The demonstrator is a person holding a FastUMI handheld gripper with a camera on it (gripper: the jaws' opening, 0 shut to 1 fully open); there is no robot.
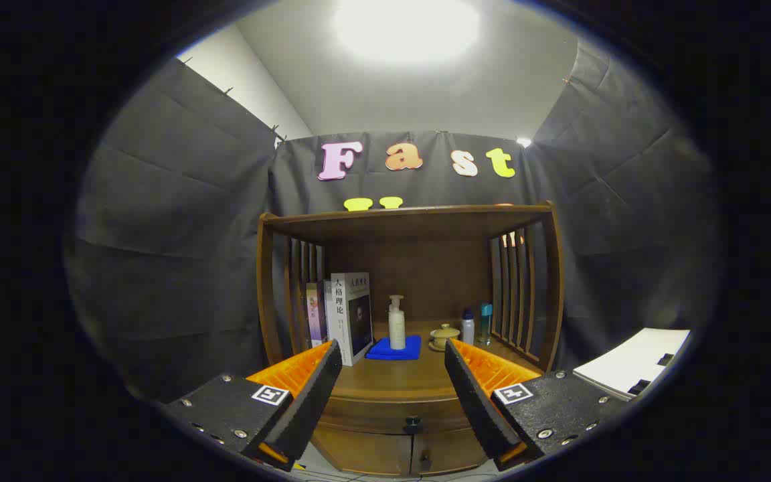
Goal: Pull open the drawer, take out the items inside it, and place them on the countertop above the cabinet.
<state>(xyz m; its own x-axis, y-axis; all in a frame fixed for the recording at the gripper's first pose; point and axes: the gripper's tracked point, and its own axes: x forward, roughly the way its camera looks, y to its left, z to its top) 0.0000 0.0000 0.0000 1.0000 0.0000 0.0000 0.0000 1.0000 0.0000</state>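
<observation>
While the gripper (393,388) hovers with fingers spread wide and holding nothing, the drawer (392,410) sits closed in the wooden cabinet (266,294), its knob (412,423) between and below the fingertips.

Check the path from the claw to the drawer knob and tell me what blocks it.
Nothing visible blocks it. The claw is open, its fingers apart, and the drawer knob sits in the gap just ahead of them on the closed drawer, below the countertop.
</observation>
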